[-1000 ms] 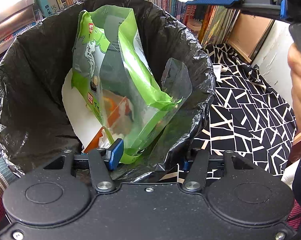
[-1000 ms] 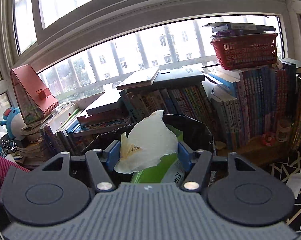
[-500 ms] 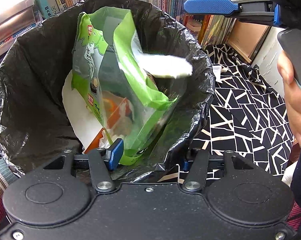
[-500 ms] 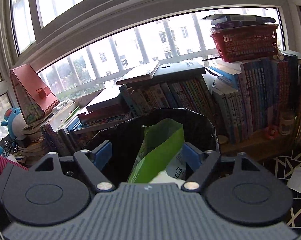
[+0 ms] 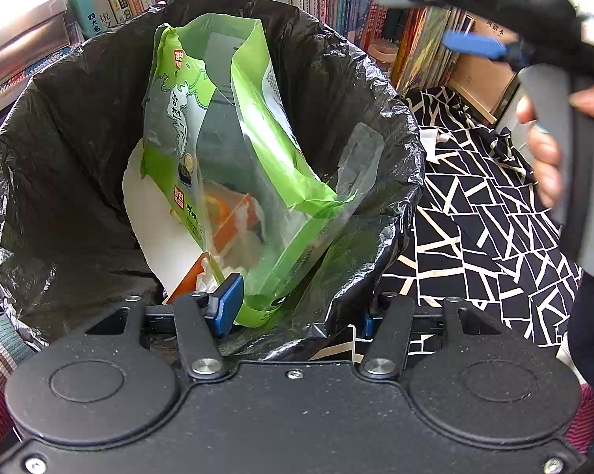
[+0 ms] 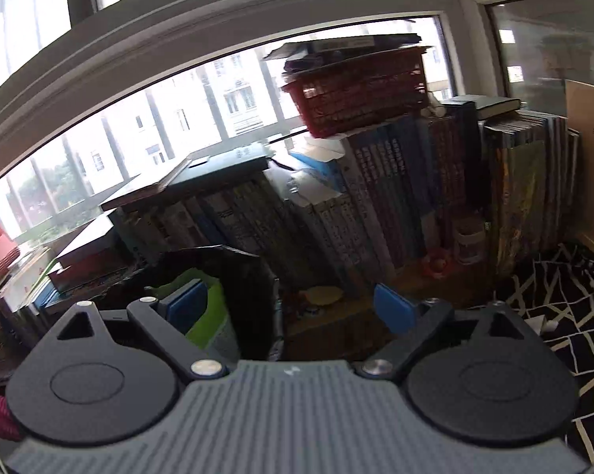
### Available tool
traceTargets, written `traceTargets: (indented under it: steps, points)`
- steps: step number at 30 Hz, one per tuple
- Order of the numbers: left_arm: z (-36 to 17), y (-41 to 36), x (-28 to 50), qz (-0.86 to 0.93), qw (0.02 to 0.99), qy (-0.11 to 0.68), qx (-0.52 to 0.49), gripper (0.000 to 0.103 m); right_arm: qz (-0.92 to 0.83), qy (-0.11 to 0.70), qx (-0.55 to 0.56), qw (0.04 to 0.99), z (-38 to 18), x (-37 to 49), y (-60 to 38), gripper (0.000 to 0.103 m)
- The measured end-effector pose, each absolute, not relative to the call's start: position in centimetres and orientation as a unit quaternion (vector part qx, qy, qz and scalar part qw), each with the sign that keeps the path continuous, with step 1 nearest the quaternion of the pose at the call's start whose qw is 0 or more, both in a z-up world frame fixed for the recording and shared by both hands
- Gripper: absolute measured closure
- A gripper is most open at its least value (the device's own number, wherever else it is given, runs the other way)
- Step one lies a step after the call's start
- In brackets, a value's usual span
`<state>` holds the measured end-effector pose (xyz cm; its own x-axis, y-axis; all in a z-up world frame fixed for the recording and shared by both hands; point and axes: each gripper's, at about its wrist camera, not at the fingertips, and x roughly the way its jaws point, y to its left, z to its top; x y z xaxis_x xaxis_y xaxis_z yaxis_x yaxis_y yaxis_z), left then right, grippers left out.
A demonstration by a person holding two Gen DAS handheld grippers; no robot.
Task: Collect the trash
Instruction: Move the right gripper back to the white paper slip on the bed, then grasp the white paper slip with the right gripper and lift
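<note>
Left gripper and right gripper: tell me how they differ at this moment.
The left gripper is clamped on the rim of the black bin liner, one pad inside and one outside. The right gripper has its jaws opening, with nothing between them. The left gripper looks down into the liner at the green packet, while the right gripper looks across at the books. Both have blue pads.
</note>
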<state>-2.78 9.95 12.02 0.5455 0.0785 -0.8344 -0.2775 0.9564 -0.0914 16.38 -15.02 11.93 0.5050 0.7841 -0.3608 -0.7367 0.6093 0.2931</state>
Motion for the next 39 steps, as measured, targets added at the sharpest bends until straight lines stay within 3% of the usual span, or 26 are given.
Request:
traceTargets:
  steps: [6,12,27,28,30,31,32,34,35,39]
  points:
    - [12.0,9.9,-2.8,0.102,0.873,0.465,-0.105,0.049,0.256,0.282,0.087,0.921,5.3,24.7,-18.5,0.003]
    - [11.8,10.0,-2.7,0.101,0.873,0.465,-0.104,0.047,0.177,0.346,0.026,0.921,-1.5,29.0,-18.2,0.004]
    - [11.5,10.0,-2.5,0.097,0.873,0.468,-0.093,0.045,0.085,0.393,-0.039,0.915,-9.4,35.1,-12.3,0.003]
    - [11.4,10.0,-2.4,0.097,0.873,0.469,-0.094,0.045,0.084,0.399,-0.035,0.912,-9.6,35.4,-12.5,0.006]
    - [11.3,10.0,-2.4,0.096,0.872,0.470,-0.095,0.045,0.091,0.411,-0.021,0.907,-9.8,35.7,-13.0,0.022]
    - [11.3,10.0,-2.4,0.096,0.872,0.471,-0.095,0.045,0.092,0.404,-0.018,0.910,-9.7,35.5,-13.3,0.039]
    - [11.3,10.1,-2.4,0.096,0.872,0.471,-0.094,0.045,0.092,0.402,-0.017,0.911,-9.5,35.2,-13.5,0.044]
    - [11.3,10.1,-2.4,0.096,0.872,0.470,-0.095,0.045,0.114,0.406,-0.008,0.907,-9.2,34.9,-14.1,0.047]
    - [11.3,10.1,-2.4,0.096,0.872,0.471,-0.095,0.045,0.125,0.406,-0.004,0.905,-8.9,34.7,-14.5,0.054]
    - [11.3,10.3,-2.5,0.095,0.872,0.470,-0.099,0.045,0.146,0.391,-0.003,0.909,-6.9,32.9,-15.5,0.054]
